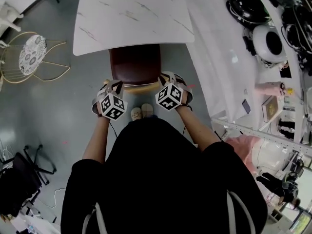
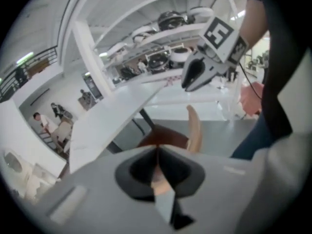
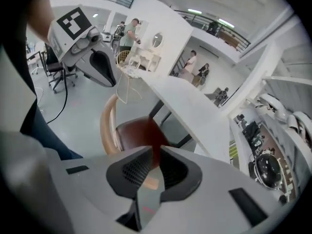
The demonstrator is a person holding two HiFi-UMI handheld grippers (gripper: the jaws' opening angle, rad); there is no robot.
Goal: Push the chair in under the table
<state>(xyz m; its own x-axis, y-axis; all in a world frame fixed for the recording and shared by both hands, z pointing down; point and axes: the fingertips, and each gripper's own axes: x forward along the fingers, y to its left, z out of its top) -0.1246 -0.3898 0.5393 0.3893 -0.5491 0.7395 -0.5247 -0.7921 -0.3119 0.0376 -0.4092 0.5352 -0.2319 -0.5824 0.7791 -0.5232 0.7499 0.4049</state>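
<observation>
Head view: chair sits half under the white table, backrest toward the person. Left gripper is closed and empty (right gripper shows a thin slit, also empty).

Nothing readable here, honestly. The only printed stuff is the black-and-white square patterns on the left cube and the right cube, and those are blocks, not letters or numbers. Everything else is too small or blurry.
</observation>
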